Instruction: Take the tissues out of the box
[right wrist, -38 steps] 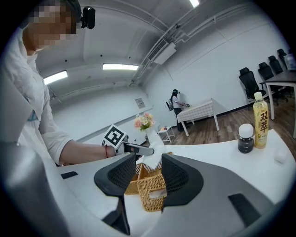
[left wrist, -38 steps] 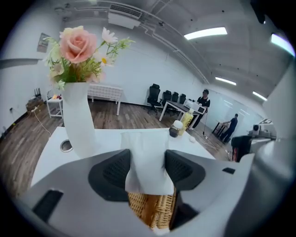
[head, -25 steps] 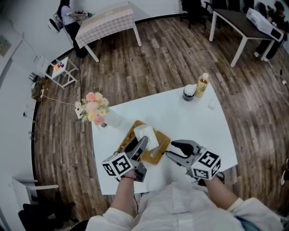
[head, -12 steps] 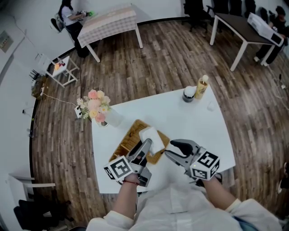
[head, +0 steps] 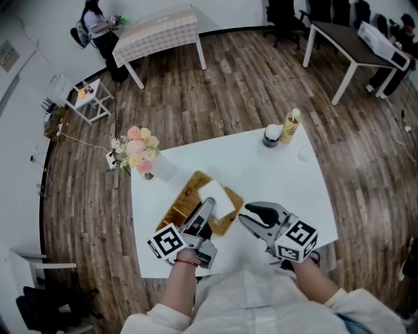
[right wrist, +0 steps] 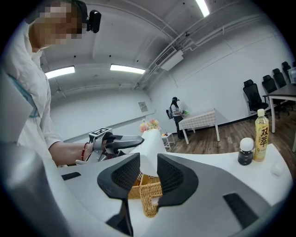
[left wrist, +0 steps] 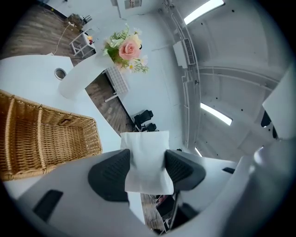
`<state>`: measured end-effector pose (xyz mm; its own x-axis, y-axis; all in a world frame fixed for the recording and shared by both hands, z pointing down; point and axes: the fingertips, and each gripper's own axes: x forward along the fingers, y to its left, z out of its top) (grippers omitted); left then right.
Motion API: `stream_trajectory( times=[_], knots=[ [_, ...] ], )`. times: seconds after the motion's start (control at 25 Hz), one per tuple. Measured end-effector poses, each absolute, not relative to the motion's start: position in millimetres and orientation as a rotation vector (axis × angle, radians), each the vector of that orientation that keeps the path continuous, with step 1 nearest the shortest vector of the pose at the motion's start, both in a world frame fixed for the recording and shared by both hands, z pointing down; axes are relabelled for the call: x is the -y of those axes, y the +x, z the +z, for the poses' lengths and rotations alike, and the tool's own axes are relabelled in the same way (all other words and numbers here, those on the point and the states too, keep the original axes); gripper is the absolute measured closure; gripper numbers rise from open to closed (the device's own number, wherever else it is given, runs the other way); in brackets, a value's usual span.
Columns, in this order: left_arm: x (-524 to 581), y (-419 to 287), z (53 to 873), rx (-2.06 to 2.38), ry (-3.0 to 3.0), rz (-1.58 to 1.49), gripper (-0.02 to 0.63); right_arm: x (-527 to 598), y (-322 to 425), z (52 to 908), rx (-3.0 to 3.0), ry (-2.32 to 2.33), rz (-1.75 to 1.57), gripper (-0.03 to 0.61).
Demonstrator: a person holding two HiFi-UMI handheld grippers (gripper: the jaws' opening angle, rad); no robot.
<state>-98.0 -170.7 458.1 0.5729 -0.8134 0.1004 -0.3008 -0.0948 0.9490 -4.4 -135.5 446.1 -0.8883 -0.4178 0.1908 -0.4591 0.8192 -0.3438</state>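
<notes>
One tissue [head: 217, 196] is pinched in my left gripper [head: 206, 210], over the wicker box [head: 185, 197]. My right gripper [head: 252, 215] has jaws just narrowing, holding nothing. Next I should pull the tissue clear.

an office: dark desk [head: 343, 29], black swivel chairs [head: 285, 10], ceiling strip lights [right wrist: 127, 69]

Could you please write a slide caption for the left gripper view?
Left gripper pinching a white tissue beside the wicker box, flowers behind.

White tissue [head: 213, 193], tan woven basket [head: 185, 194], white table [head: 277, 177]
</notes>
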Motion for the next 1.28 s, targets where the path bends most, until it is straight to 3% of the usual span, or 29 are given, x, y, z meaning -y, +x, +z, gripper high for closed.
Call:
stream_trajectory(
  times=[0.08, 0.24, 1.28],
  knots=[
    [170.5, -96.8, 457.1, 0.937, 1.661, -0.566, 0.374, 135.6, -1.5, 442.2, 2.906, 0.721, 0.548, 0.497],
    [170.6, -96.6, 456.1, 0.929, 1.664, -0.558, 0.374, 136.9, -1.4, 435.8, 2.909, 0.742, 0.477, 0.530],
    [171.3, -89.9, 459.0, 0.890, 1.655, -0.556, 0.374, 133.0, -4.6, 441.3, 2.879, 0.736, 0.420, 0.548]
  ],
)
